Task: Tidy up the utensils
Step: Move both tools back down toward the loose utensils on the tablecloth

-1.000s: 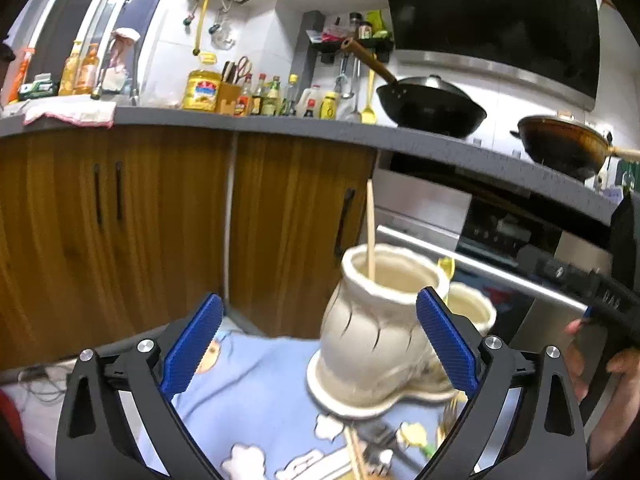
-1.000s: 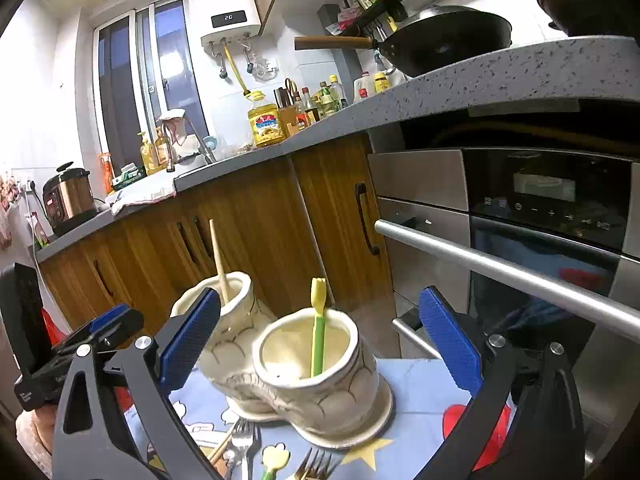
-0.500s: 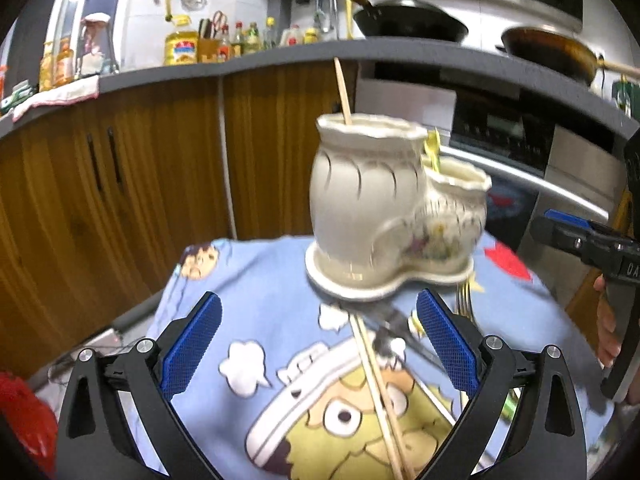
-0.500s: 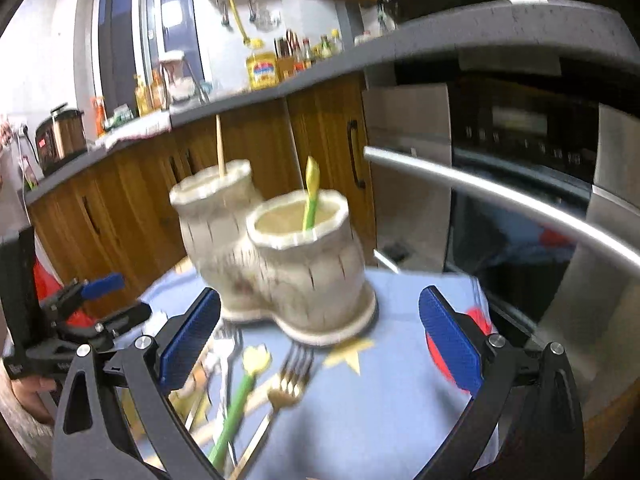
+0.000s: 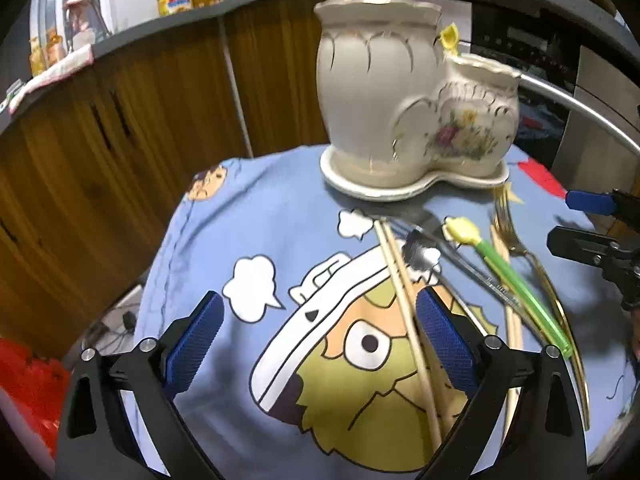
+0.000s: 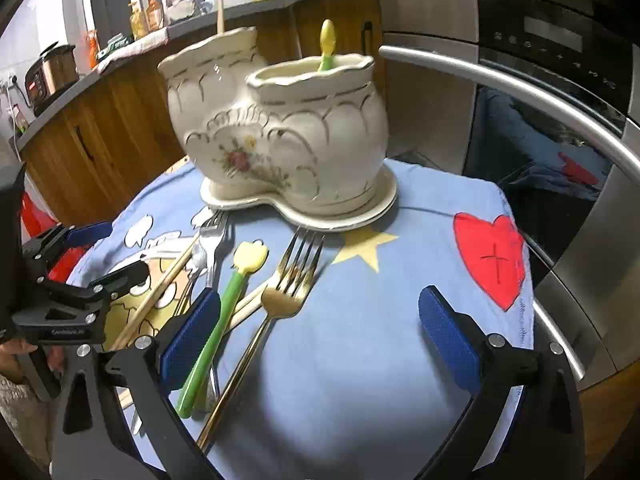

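A cream ceramic two-pot holder (image 5: 400,104) (image 6: 280,128) stands at the far side of a blue cartoon cloth (image 5: 248,240) (image 6: 400,280). One chopstick stands in its tall pot and a green-handled utensil (image 6: 327,46) in its low pot. On the cloth lie wooden chopsticks (image 5: 404,300) (image 6: 160,288), a silver fork (image 5: 424,248) (image 6: 214,236), a gold fork (image 6: 280,300) (image 5: 516,240) and a green-handled utensil (image 5: 516,284) (image 6: 216,320). My left gripper (image 5: 316,336) is open above the cloth, its right finger beside the chopsticks. My right gripper (image 6: 320,328) is open over the gold fork's handle.
Brown cabinets (image 5: 120,112) and a worktop with bottles stand behind. An oven with a steel handle (image 6: 520,92) is close on the right. The cloth's edges drop off at left and right. A red object (image 5: 28,380) lies low at the left.
Both grippers have tilted down and come in over the cloth; the holder now sits higher in view and the loose utensils lie between the fingers. Both stay open.
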A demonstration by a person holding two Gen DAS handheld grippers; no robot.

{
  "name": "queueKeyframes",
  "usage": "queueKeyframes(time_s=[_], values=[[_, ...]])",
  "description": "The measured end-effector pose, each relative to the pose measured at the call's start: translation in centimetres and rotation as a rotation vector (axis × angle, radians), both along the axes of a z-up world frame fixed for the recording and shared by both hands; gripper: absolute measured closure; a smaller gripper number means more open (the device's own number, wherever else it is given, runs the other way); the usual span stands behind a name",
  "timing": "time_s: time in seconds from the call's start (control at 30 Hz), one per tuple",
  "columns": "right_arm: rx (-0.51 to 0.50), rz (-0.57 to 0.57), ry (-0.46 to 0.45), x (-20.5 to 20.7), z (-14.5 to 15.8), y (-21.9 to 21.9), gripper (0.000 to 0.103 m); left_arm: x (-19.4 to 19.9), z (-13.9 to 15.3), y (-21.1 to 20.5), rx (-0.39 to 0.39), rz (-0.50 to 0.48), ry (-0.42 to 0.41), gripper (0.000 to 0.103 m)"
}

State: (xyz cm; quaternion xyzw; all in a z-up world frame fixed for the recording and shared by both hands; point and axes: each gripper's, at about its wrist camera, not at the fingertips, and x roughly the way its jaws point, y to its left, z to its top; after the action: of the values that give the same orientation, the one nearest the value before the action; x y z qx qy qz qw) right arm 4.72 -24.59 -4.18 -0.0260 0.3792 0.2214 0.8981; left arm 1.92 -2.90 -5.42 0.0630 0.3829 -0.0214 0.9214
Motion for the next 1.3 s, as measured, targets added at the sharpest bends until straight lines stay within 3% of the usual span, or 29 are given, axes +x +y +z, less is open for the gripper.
queueKeyframes(time_s=[0.73,0.87,0.97,1.07,1.2,1.3], values=[[-0.046,0.007,0.029,0.1,-0.5,0.6,0.005,0.3,-0.6,-0.5,0.008,-0.037,0.047,0.016],[-0.056,0.012,0.024,0.0,-0.5,0.9,0.005,0.2,-0.6,-0.9,0.011,-0.056,0.042,0.025],[-0.076,0.026,0.018,-0.2,-0.6,1.3,0.011,-0.1,-0.5,-1.4,0.007,-0.085,0.042,0.035],[-0.090,0.037,0.013,-0.5,-0.6,1.6,0.018,-0.2,-0.5,-1.3,0.014,-0.084,0.038,0.037],[-0.098,0.042,0.017,-0.7,-0.8,1.8,0.027,-0.1,-0.6,-0.7,0.047,-0.041,0.047,0.048],[-0.101,0.051,0.025,-0.8,-0.9,2.0,0.032,0.0,-0.6,-0.3,0.009,-0.059,0.050,0.049]])
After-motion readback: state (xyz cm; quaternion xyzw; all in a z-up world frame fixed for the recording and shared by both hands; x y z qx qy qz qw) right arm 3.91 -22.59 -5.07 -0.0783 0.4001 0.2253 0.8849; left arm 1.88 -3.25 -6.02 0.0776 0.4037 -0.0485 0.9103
